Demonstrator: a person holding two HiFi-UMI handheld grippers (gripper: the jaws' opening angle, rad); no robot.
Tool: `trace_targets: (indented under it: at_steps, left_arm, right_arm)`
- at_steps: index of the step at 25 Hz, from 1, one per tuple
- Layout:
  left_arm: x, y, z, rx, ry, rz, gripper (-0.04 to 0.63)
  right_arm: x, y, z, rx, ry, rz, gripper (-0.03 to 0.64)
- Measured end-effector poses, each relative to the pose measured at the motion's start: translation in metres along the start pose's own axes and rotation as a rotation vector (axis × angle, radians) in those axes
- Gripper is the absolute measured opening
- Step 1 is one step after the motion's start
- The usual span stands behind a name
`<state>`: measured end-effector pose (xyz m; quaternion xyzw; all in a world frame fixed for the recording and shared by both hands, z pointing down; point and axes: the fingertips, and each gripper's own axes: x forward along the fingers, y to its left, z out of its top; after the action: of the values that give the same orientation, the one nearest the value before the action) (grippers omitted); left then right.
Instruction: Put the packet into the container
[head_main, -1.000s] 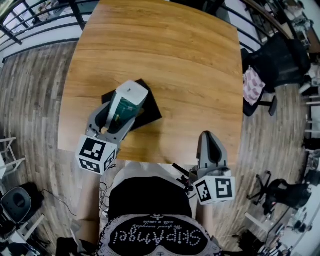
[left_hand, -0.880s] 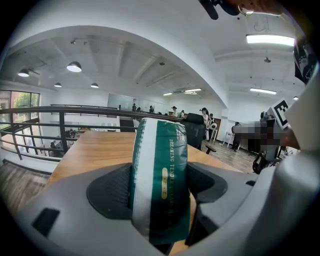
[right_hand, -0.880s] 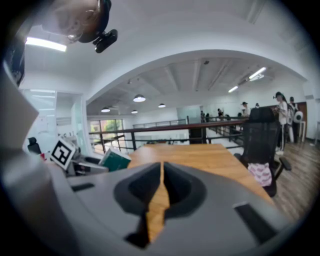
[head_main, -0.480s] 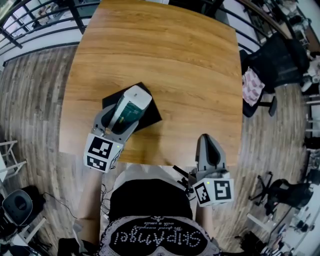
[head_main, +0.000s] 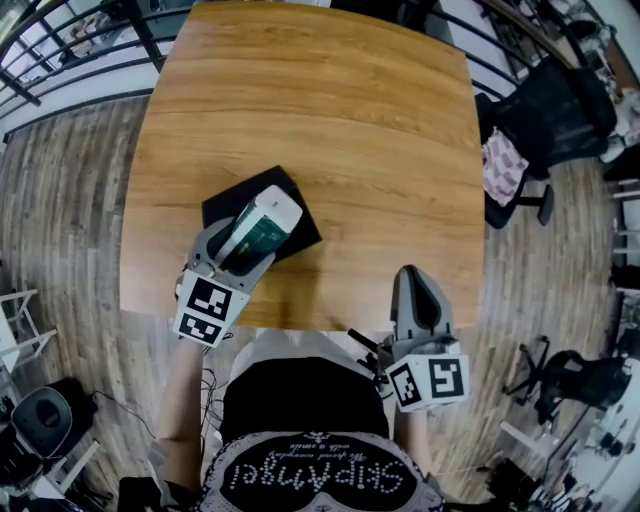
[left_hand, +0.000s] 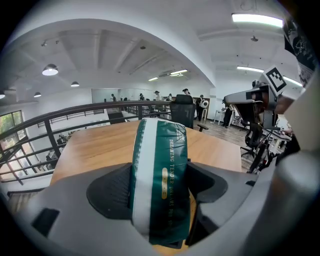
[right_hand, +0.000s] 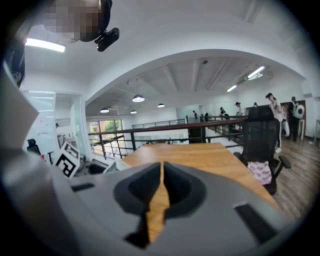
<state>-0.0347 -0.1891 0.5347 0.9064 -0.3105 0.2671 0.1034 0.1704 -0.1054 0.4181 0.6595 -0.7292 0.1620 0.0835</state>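
A green and white packet (head_main: 260, 222) (left_hand: 160, 180) is clamped between the jaws of my left gripper (head_main: 245, 238) (left_hand: 159, 187), held above the black container (head_main: 230, 205) on the wooden table (head_main: 330, 120). The packet covers most of the container in the head view, and the left gripper view does not show the container. My right gripper (head_main: 418, 295) (right_hand: 161, 192) hovers over the table's near edge at the right, its jaws shut with nothing between them.
A black office chair (head_main: 550, 120) with a pink cloth (head_main: 503, 165) stands right of the table. Black railings (head_main: 60, 60) run along the far left. A person's dark shirt (head_main: 300, 430) fills the bottom of the head view.
My left gripper with the packet has drawn slightly back toward the near edge over the container. The right gripper has stayed put.
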Motion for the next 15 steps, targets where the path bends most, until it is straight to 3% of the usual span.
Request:
trace_targets:
  at_steps: [7,15]
  left_arm:
    - [0.005,-0.003,-0.006,0.008,0.034,-0.013,0.354]
    - [0.015,-0.009,-0.017,0.083,0.121,-0.060,0.354]
  right_arm:
    - [0.002,-0.002,0.001,0.002,0.001,0.007,0.040]
    - [0.002,-0.003,0.001,0.002,0.004,0.004,0.040]
